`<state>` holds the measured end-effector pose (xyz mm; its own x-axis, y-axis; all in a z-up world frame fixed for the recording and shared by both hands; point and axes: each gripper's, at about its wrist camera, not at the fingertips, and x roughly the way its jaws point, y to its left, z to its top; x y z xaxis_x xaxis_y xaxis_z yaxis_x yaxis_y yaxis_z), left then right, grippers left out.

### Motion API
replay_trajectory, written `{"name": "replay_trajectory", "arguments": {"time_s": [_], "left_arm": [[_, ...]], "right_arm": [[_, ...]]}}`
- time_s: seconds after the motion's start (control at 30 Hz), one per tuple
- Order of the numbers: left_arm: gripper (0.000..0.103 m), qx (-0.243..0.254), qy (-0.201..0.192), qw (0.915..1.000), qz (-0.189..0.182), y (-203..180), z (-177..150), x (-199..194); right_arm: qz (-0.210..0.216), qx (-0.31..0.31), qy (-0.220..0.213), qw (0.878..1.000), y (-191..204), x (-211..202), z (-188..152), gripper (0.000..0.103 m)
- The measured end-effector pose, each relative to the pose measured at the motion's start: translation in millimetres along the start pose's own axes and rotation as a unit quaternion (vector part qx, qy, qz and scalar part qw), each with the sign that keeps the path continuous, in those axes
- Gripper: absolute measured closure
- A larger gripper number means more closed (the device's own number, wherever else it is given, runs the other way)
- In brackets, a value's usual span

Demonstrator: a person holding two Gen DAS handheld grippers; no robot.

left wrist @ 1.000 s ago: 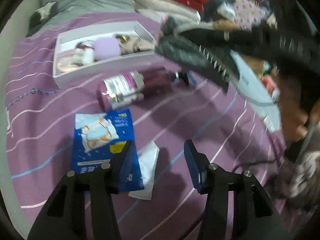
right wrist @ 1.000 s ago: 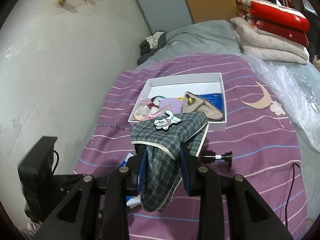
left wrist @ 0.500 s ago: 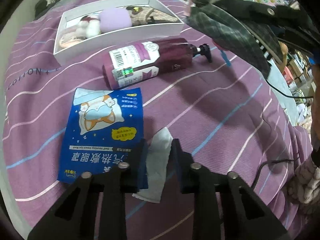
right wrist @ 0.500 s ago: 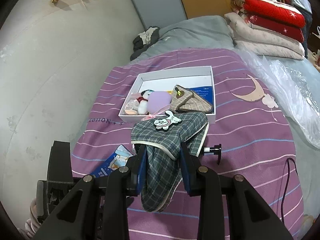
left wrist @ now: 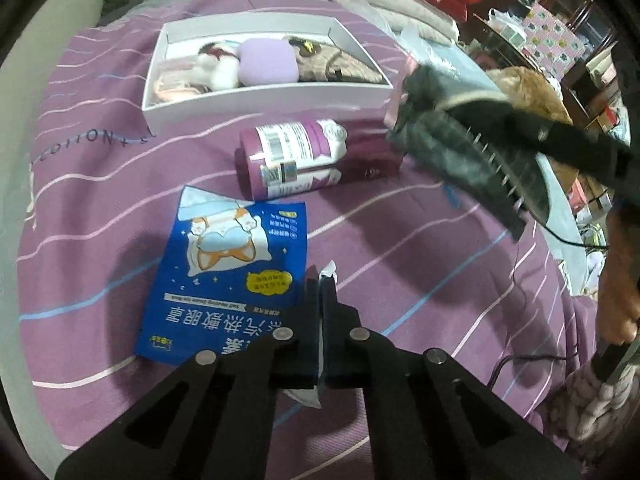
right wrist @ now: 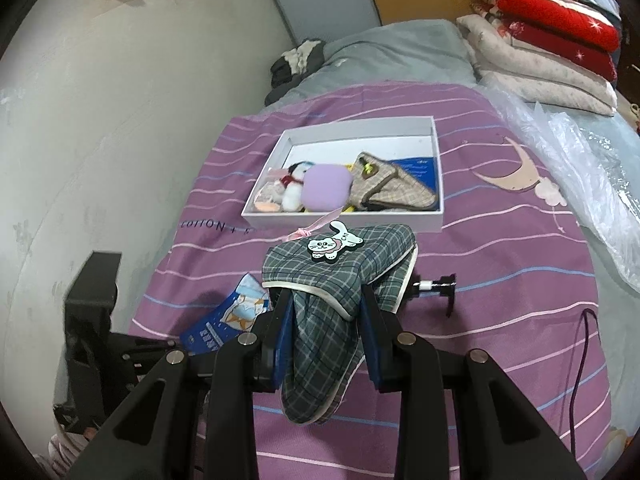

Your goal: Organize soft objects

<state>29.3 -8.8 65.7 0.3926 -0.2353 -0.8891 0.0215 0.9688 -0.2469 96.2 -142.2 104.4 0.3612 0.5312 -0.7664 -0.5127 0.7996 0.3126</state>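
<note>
- Your left claw [left wrist: 321, 280] is pinched on the white sheet [left wrist: 329, 271] on the bed [left wrist: 420, 256], beside the blue pack [left wrist: 228, 276]; most of the sheet is hidden by the fingers.
- Your right claw [right wrist: 326, 312] clamps the plaid slippers [right wrist: 340, 276], held over the bed just short of the box [right wrist: 438, 184].
- Bottle [left wrist: 296, 158] lies between pack and box; slippers cover its pump end.
- Slippers are blurred in the left view.

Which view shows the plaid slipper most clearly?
Right wrist view: the plaid slipper fills the centre, sharp, clamped in the right gripper, cat patch visible. The left wrist view shows it only blurred, at the right.
</note>
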Motion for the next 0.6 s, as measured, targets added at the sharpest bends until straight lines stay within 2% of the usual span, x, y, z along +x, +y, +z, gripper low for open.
{"name": "replay_trajectory", "arguments": {"time_s": [0.37,0.5,0.6], "left_arm": [[0.101,-0.029,-0.074,0.9966,-0.023,-1.7,12.5,-29.2],[0.101,-0.039,-0.103,0.9938,-0.010,3.2,21.5,-35.0],[0.101,-0.056,-0.121,0.9909,-0.017,13.3,26.8,-39.5]], "right_arm": [[-0.002,-0.007,0.025,1.000,7.4,9.9,-4.8,0.073],[0.001,-0.003,0.030,1.000,5.7,11.5,-4.0,0.073],[0.004,-0.003,0.030,1.000,6.3,12.3,-3.0,0.073]]}}
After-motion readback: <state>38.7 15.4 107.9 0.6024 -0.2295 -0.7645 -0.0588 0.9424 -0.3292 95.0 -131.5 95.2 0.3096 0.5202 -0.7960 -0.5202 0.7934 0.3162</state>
